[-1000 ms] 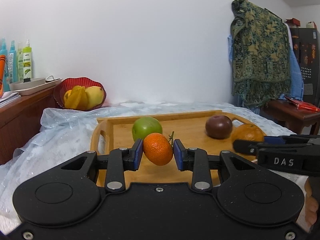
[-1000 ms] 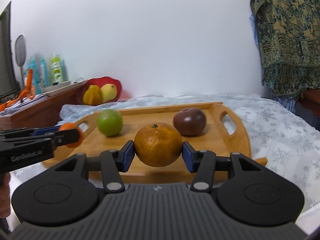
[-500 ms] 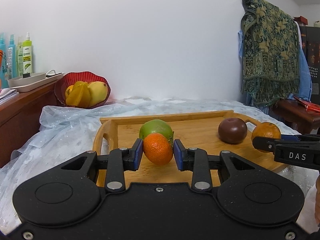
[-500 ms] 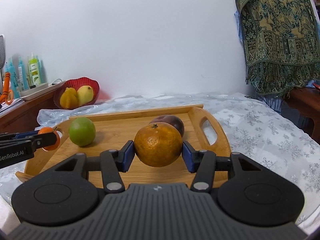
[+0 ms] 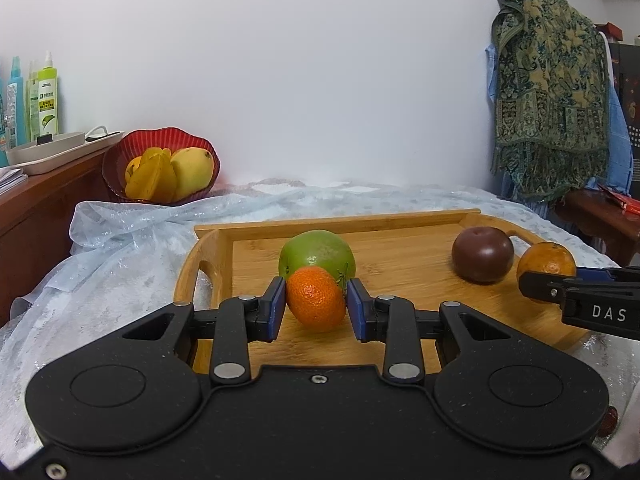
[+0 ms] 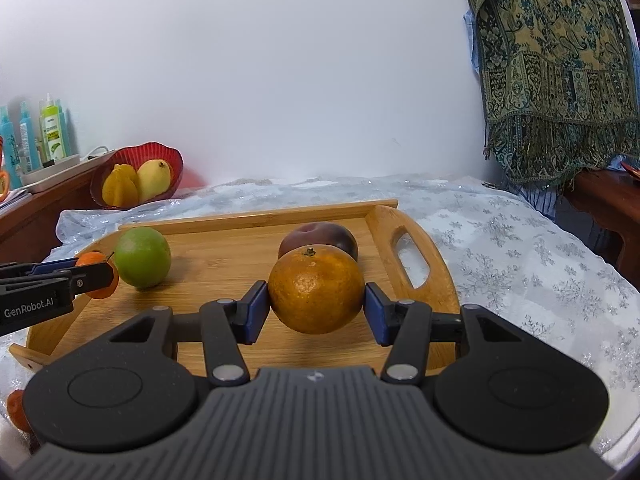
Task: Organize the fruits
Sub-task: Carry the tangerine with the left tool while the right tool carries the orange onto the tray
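Observation:
My left gripper (image 5: 316, 303) is shut on a small bright tangerine (image 5: 316, 298), held above the near left part of a wooden tray (image 5: 400, 222). Right behind the tangerine sits a green round fruit (image 5: 317, 252) on the tray. My right gripper (image 6: 316, 306) is shut on a larger, duller orange (image 6: 316, 294) over the tray's right half (image 6: 436, 264), with a dark purple fruit (image 6: 318, 236) just behind it. Each gripper shows in the other's view: the right one (image 5: 560, 276) with its orange (image 5: 546, 256) at the right edge, the left one (image 6: 94, 274) at the left edge.
A red bowl (image 5: 160, 168) with yellow fruits stands at the back left on a wooden cabinet, beside a white tray and spray bottles (image 5: 46, 100). A pale snowflake cloth (image 6: 520, 248) covers the surface. A patterned shawl (image 5: 548, 92) hangs at the right over a dark side table.
Both views have swung to the right and drawn closer to the tray. The green fruit now sits straight behind the tangerine, and the purple fruit straight behind the orange. Both grips are unchanged.

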Tool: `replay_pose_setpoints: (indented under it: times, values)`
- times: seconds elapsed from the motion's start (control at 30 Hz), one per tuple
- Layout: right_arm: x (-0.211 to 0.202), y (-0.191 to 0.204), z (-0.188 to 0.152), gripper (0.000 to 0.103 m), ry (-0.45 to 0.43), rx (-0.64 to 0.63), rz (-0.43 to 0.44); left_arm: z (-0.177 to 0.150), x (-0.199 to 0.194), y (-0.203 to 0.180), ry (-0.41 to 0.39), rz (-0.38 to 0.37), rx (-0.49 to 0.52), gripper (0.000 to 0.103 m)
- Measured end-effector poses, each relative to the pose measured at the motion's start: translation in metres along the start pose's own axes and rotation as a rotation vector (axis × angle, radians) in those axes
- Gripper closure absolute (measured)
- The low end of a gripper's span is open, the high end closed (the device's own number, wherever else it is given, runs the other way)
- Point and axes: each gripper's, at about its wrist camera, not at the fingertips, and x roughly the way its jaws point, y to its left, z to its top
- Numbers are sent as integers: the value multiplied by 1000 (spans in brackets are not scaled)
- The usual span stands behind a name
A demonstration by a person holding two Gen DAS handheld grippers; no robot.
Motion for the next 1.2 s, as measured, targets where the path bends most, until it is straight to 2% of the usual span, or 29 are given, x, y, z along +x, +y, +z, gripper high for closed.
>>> replay_pose_setpoints:
  times: [0.5, 1.2]
  values:
    - [15, -2, -7, 48, 45, 10, -39, -4, 15, 6, 30, 8, -24, 72]
    - [33, 1, -5, 48, 54, 5, -57, -6, 27, 9, 66, 8, -47, 72]
